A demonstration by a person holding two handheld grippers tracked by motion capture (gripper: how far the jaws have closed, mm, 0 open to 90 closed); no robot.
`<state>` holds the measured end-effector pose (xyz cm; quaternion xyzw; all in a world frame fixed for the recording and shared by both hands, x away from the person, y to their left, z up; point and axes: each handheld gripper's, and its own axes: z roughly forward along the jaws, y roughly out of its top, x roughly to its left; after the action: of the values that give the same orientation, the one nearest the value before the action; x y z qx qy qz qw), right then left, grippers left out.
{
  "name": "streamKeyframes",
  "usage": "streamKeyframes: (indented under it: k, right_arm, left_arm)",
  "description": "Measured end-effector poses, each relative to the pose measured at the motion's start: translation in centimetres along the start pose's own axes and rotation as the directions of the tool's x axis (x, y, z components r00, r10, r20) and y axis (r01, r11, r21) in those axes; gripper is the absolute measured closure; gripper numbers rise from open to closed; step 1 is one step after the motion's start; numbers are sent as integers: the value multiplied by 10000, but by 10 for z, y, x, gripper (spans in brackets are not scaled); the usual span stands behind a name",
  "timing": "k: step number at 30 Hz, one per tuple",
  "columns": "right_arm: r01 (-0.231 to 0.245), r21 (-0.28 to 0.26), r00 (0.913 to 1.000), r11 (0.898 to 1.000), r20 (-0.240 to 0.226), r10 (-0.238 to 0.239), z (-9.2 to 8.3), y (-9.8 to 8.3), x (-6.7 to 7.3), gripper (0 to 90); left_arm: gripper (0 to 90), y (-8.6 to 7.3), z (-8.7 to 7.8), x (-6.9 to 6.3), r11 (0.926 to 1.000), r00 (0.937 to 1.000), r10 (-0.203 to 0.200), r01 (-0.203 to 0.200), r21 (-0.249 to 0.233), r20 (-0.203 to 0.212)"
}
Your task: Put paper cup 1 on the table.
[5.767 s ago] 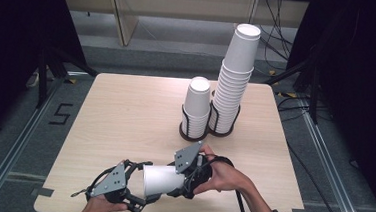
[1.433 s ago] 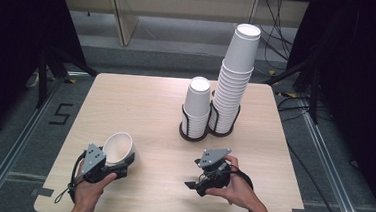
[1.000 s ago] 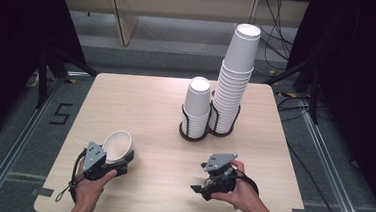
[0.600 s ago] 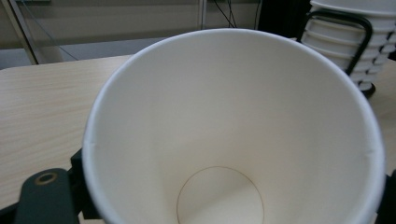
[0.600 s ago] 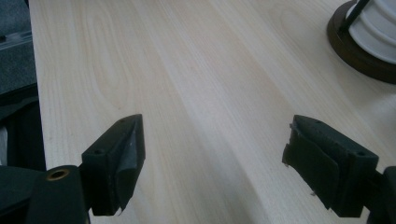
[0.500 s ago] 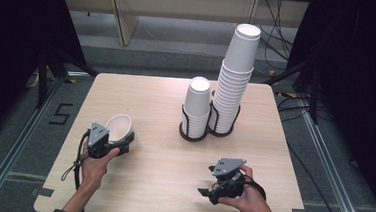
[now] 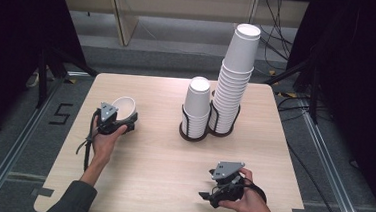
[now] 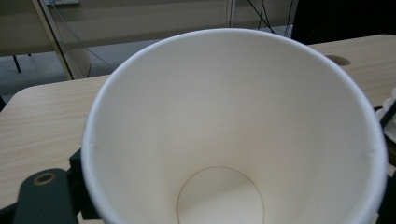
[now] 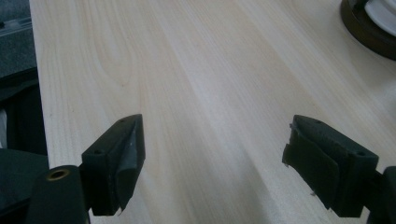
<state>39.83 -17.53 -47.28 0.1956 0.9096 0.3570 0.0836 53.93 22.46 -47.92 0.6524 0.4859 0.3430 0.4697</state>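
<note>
Left gripper [image 7: 124, 124] fingers pinch the white paper cup [image 7: 123, 107] by its wall, mouth tilted up, well left of the cup holder [image 7: 194, 132], likely for standing it upright. Right gripper [image 7: 210, 195] idles near the table [image 7: 162, 159] front edge, fingers wide, empty.

White cup [image 7: 124, 106], black fingers [image 9: 116, 163], pale wood-grain table [image 7: 152, 158].

Cup carried away from the near edge, toward the table's far left.
The left gripper [image 7: 124, 123], clamped on the white paper cup [image 7: 123, 107], has moved farther away; the right gripper [image 7: 210, 195] drew nearer and rightward.
</note>
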Motion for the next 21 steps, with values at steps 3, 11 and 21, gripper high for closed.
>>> streamKeyframes:
  k: [3, 11, 21]
  right_arm:
    - [-79, 101, 10000, 9999, -42, 80, -2, 0, 0, 202]
    - [-179, 106, 9998, 9998, -45, 180, -4, -5, -1, 203]
    - [-197, 189, 9997, 9996, -171, 200, -3, -7, 2, 202]
  left_arm:
    - [150, 1, 9, 4, 10000, 9999, -34, 35, 90, -150]
    - [143, 5, 38, 6, 9993, 9985, 94, -75, 363, -537]
    - [114, 4, 48, 6, 9987, 9996, 80, -67, 510, -256]
